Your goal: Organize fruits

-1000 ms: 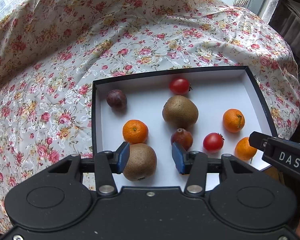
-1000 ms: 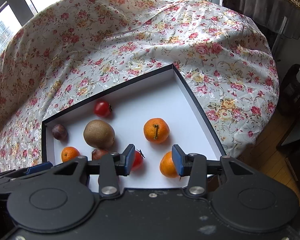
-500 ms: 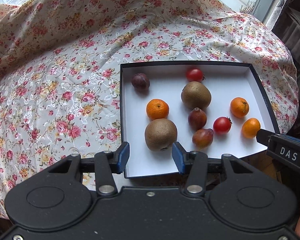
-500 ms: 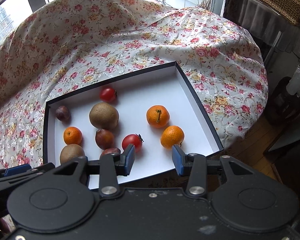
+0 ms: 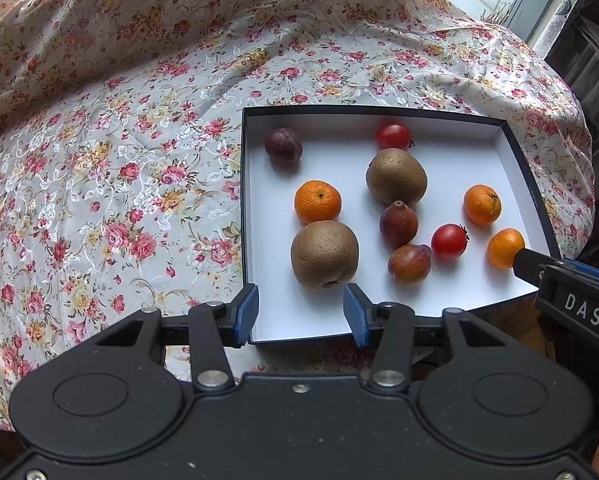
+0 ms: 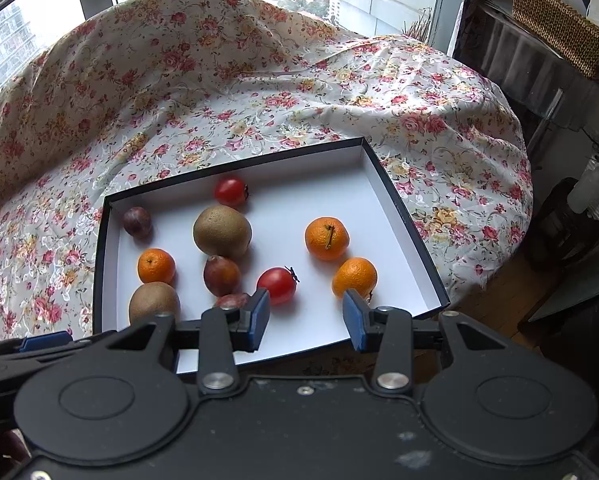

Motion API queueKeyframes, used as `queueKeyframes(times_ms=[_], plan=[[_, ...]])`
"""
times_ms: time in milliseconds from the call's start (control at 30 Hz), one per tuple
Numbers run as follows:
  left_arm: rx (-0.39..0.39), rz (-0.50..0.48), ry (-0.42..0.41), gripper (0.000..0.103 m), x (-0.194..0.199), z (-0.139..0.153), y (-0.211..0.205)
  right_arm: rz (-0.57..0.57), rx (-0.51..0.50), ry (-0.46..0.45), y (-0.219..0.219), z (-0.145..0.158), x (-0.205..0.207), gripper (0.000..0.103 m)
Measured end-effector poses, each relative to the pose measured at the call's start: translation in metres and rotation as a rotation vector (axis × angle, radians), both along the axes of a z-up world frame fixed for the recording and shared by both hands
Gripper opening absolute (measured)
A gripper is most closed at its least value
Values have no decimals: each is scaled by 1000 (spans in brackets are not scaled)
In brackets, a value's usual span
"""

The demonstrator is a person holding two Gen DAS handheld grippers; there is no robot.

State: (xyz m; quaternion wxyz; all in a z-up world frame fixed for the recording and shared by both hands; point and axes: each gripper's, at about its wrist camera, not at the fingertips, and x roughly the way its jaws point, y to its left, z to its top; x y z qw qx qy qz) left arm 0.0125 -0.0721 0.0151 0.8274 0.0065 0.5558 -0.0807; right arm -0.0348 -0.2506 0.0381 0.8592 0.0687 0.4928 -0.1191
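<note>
Both grippers, left [image 5: 301, 314] and right [image 6: 305, 316], have fingers released, empty, above the tray [image 5: 451, 304]. Advise: centre over lower-left kiwi [image 5: 324, 254], descend squarely, grip gently.

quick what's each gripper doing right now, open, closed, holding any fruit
Left gripper: open, holding nothing, just short of the near kiwi.
Right gripper: open, holding nothing, above the near edge of the box.

Black hand-held gripper [image 5: 301, 314], blue pads, "DAS" marking
</note>
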Motion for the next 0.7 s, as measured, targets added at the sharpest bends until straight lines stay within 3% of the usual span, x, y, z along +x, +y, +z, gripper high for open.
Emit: queueKeyframes(times_ms=[700], plan=[[44, -10, -33, 55, -3, -1, -6, -94, 92, 41, -23, -10, 2, 43]])
